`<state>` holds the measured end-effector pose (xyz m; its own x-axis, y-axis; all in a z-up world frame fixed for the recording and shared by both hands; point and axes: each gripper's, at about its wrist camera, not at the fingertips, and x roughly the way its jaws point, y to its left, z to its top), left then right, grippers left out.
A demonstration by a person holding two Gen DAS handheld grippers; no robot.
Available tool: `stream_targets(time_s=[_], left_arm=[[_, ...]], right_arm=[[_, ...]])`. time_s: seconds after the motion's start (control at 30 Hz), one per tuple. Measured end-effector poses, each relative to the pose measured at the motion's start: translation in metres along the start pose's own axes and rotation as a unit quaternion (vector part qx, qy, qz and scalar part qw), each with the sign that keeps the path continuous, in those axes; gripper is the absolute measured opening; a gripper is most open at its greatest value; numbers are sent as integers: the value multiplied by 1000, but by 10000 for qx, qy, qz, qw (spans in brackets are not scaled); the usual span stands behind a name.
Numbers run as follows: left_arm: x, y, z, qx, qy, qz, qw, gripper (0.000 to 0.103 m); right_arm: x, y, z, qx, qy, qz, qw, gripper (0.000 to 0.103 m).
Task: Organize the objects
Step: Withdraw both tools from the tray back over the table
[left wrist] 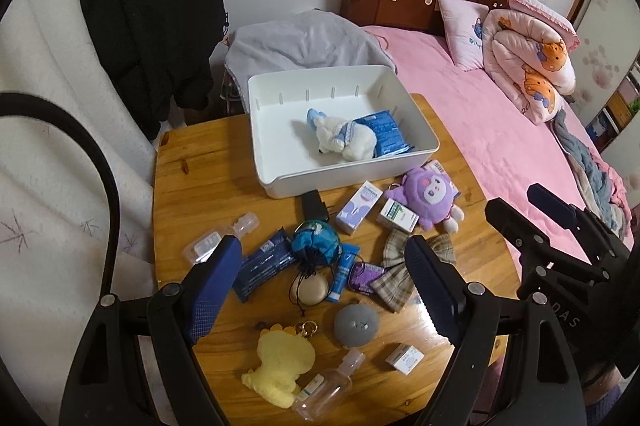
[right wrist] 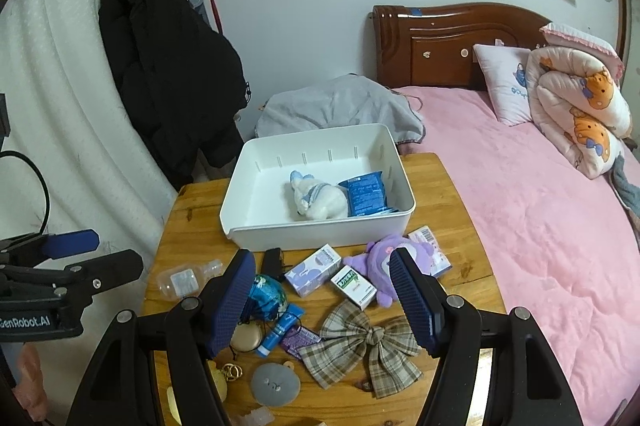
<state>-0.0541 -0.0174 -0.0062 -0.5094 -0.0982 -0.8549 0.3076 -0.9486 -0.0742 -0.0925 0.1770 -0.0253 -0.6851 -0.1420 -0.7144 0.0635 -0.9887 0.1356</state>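
A pink bed [right wrist: 520, 205] runs along the right edge of the wooden tabletop [left wrist: 176, 177]. At the tabletop's far edge sits a white bin [left wrist: 340, 181] holding a white plush [left wrist: 344, 141] and a blue pack [left wrist: 386, 133]. Loose items crowd the middle: a purple plush [left wrist: 430, 195], plaid bow [right wrist: 368, 342], blue ball [left wrist: 316, 240], grey puff [left wrist: 356, 324] and small boxes [left wrist: 358, 207]. Only the left wrist view shows the near edge, with a yellow plush [left wrist: 280, 358], clear bottle [left wrist: 324, 392] and another box [left wrist: 405, 358]. The left gripper [left wrist: 324, 290] and right gripper [right wrist: 324, 302] both hover above the clutter, fingers spread apart, holding nothing.
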Motion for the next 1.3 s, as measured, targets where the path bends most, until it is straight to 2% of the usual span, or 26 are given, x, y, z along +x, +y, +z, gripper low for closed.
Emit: stream_targets(time_s=[0.67,0.97,1.13,1.3], left_arm=[[3,13,-30,-41,237,159,9996,86],[22,18,-56,-19,695,229,9973,86],[45,21,-79,-72,1188,221,9926,86],[73,17,-108,116,1687,314,9851,86]], right_arm=[[-6,18,-40,-276,344,48,9990,71],[1,14,-75,-371,575,38,9977,71],[12,7,-101,-411,877,49,9953,71],[26,0,-130,-511,1276,52,9905,71]])
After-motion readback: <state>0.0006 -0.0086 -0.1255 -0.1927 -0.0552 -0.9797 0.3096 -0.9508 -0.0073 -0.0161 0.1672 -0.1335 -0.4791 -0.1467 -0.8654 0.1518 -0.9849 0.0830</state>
